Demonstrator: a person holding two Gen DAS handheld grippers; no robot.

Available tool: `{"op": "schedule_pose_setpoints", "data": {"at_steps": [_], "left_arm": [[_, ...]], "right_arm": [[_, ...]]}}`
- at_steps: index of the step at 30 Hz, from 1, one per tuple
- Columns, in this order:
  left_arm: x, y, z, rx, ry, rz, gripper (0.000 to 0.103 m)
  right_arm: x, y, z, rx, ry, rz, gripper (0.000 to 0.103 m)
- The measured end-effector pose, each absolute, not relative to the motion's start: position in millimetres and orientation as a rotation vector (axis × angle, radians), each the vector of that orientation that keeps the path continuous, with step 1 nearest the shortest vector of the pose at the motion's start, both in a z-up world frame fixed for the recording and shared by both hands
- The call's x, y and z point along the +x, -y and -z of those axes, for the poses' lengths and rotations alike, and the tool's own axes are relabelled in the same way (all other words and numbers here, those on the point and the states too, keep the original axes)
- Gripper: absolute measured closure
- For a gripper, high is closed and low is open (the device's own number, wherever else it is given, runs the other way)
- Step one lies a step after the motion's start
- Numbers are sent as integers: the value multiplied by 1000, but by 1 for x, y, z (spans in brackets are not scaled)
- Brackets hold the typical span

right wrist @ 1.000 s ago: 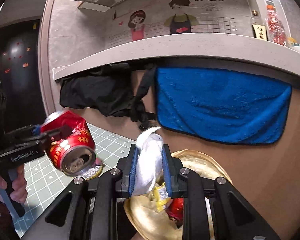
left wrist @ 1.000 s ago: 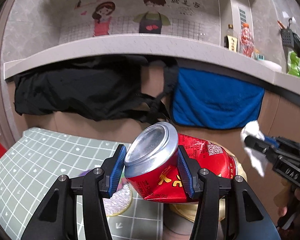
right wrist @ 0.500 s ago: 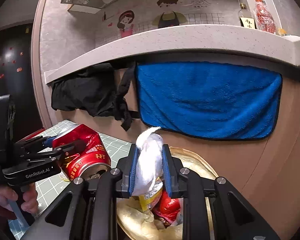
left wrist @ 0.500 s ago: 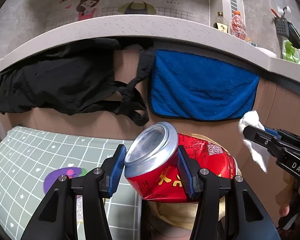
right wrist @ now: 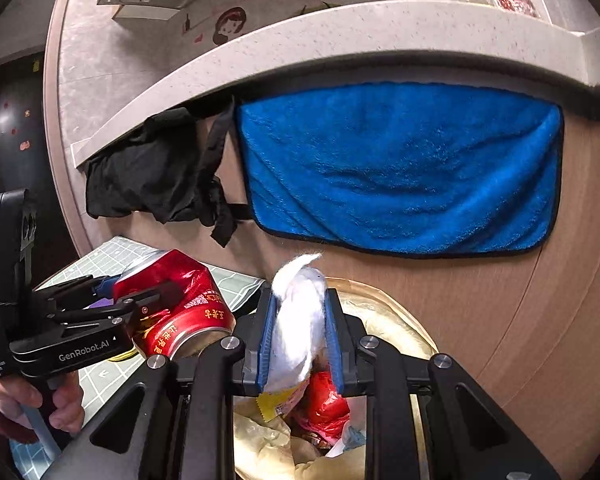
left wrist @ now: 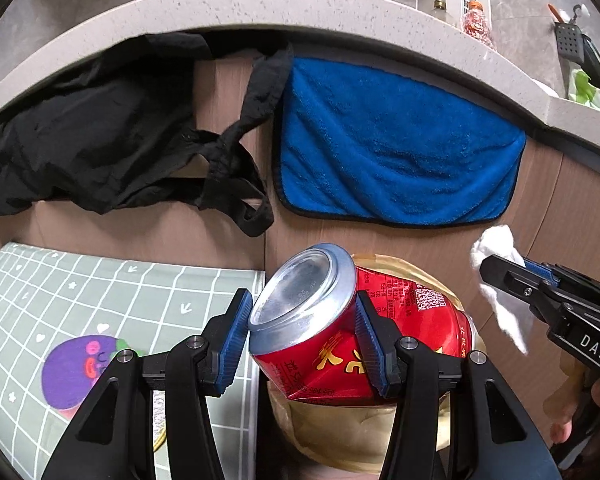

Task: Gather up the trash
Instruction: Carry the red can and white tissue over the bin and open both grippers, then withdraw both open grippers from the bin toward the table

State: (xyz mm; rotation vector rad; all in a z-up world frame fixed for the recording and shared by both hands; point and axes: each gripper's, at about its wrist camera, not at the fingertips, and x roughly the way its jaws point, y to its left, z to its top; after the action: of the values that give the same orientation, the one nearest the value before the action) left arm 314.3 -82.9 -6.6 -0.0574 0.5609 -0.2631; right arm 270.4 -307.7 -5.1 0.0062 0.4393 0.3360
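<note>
Can (left wrist: 340, 332) — red, dented, silver end toward the lens, clamped between the blue pads of the left gripper (left wrist: 304, 332) and held above the gold-lined trash bag (left wrist: 420, 280). White tissue wad (right wrist: 298, 332) — pinched narrow in the right gripper (right wrist: 300, 340), directly over the bag's open mouth, where red and yellow wrappers (right wrist: 324, 400) lie. Green grid mat (left wrist: 80, 292) to the left; blue towel (left wrist: 392, 152) and black cloth (left wrist: 100, 148) hang under the stone counter edge (left wrist: 260, 0).
</note>
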Motion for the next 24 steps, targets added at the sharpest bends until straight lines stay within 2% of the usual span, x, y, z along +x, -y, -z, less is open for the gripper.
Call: {"op": "schedule_pose_setpoints", "data": {"at_steps": [5,8,12,18,24], "left_arm": [[333,87,12,-135,-605,409,50],[352,91,20,-139,-681,477,45],[361,78,23,-201,-701,464,39],[356,37,15,-188,-688,344,39],[343,-37,8,-221,-664,215,39]], "right_arm": [[283,317,9,44,-437,-318,77],[294,330,18,123,-470,-284,59],[301,340,33,170,-526,-261,59],[295,337,38,159,-545,-247,59],[289,312,25,141,-523,-289,59]]}}
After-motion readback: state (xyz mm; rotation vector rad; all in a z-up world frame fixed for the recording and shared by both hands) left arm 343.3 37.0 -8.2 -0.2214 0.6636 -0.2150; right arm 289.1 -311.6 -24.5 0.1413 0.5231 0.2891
